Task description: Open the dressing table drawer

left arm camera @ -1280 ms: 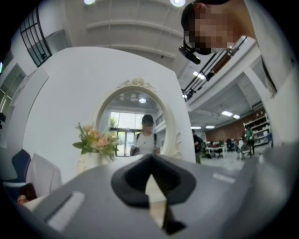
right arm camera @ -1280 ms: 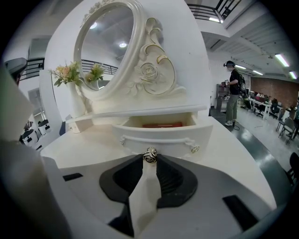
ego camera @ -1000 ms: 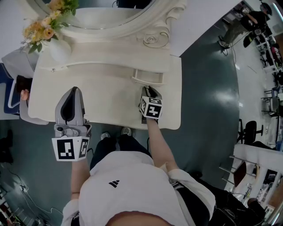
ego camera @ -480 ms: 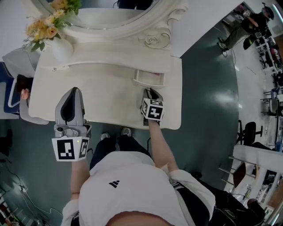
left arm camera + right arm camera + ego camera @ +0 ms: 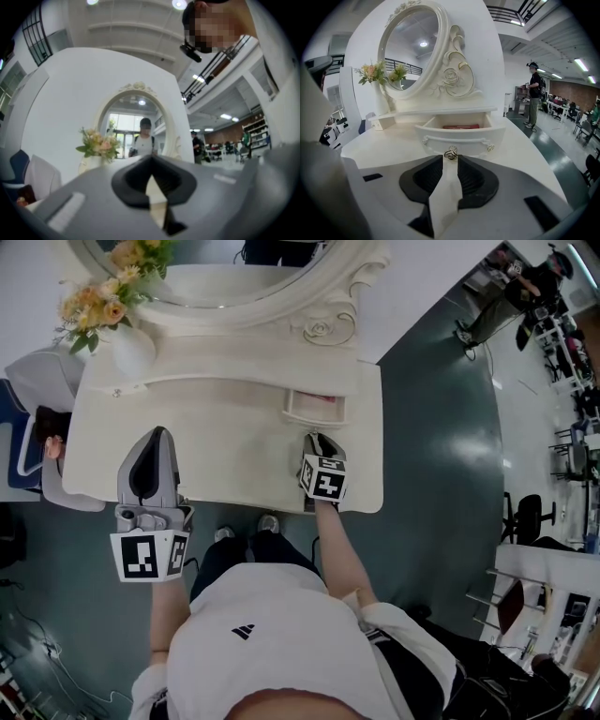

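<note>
The cream dressing table (image 5: 230, 442) has a small drawer (image 5: 316, 409) under its mirror, pulled out over the tabletop. In the right gripper view the drawer (image 5: 459, 135) stands open with a red flat thing (image 5: 461, 126) inside. Its metal knob (image 5: 450, 153) sits right at the tips of my right gripper (image 5: 450, 160), whose jaws are opening and stand a little apart around it. From above, the right gripper (image 5: 319, 438) points at the drawer front. My left gripper (image 5: 157, 433) hovers over the table's left front, shut and empty, and its tips (image 5: 150, 175) meet.
An oval mirror (image 5: 234, 277) with carved scrolls rises behind the drawer. A vase of flowers (image 5: 122, 338) stands at the table's back left. A chair with a blue seat (image 5: 37, 432) is left of the table. A person (image 5: 502, 296) stands far off on the dark floor.
The drawer has slid further out, so its red content now shows from above. The right gripper has drawn back slightly with it. The left gripper has not moved.
</note>
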Tool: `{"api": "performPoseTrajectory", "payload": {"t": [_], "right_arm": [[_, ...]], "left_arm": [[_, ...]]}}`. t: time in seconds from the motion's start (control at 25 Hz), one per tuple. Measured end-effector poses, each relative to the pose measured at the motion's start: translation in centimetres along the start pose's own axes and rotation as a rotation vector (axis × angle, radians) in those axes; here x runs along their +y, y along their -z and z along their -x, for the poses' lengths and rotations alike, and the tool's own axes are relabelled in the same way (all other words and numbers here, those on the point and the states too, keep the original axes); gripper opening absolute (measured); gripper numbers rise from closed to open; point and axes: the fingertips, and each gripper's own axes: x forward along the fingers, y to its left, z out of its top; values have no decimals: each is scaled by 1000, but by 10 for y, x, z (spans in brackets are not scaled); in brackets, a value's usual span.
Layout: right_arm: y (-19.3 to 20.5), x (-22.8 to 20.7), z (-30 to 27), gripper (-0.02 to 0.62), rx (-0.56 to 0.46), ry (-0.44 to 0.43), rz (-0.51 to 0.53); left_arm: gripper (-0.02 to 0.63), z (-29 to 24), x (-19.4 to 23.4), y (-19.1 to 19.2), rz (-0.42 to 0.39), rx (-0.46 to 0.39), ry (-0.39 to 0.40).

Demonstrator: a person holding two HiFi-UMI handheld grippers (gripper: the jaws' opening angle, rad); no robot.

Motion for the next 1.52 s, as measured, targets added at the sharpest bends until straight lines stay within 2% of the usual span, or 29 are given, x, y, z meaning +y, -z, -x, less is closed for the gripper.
{"api": "performPoseTrajectory", "payload": {"t": [0.12,0.24,0.28,0.92,1.52], "right_arm": [[-4,0,13,80,-30,15,-3],[-11,4,26,8,-66,23,-9],[-14,6,30,2,-79,23,-11],[-62,43,102,0,-280,8,69],[-92,90,163,0,-456,-34,72]], "left_arm": [[8,1,0,-2,5,-5,15],[8,2,-1,-4,8,-10,40],[8,2,-1,-4,10,-11,49],[8,13,-2,-10,13,-23,147],[8,39,15,-15,11,-26,170]]}}
